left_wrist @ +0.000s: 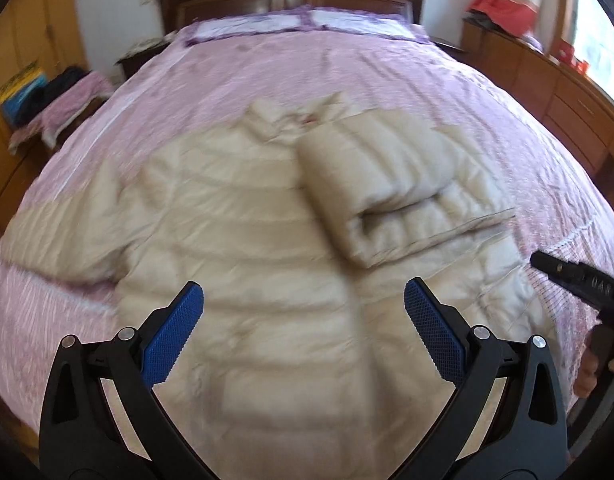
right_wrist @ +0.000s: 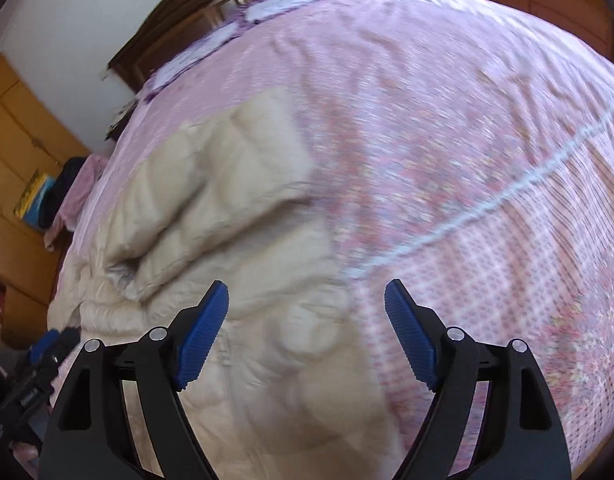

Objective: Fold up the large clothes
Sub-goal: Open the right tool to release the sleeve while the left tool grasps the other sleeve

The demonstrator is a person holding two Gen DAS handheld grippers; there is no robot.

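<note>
Both tongs, left gripper (left_wrist: 303,302) and right gripper (right_wrist: 307,300), hung spread and empty over our beige puffer jacket (left_wrist: 243,264) mid-bed (left_wrist: 347,72), one sleeve (left_wrist: 379,184) folded across. Soft, light, slippery, springy; we'd pinch hem corners.

Left wrist view: looks down steeply, close over the beige jacket (left_wrist: 267,208), facing the headboard (left_wrist: 291,0) at top centre.
Right wrist view: same steep tilt, rolled; headboard (right_wrist: 211,12) sits upper left.
Shared: jacket, pink bedspread (right_wrist: 447,120).
</note>
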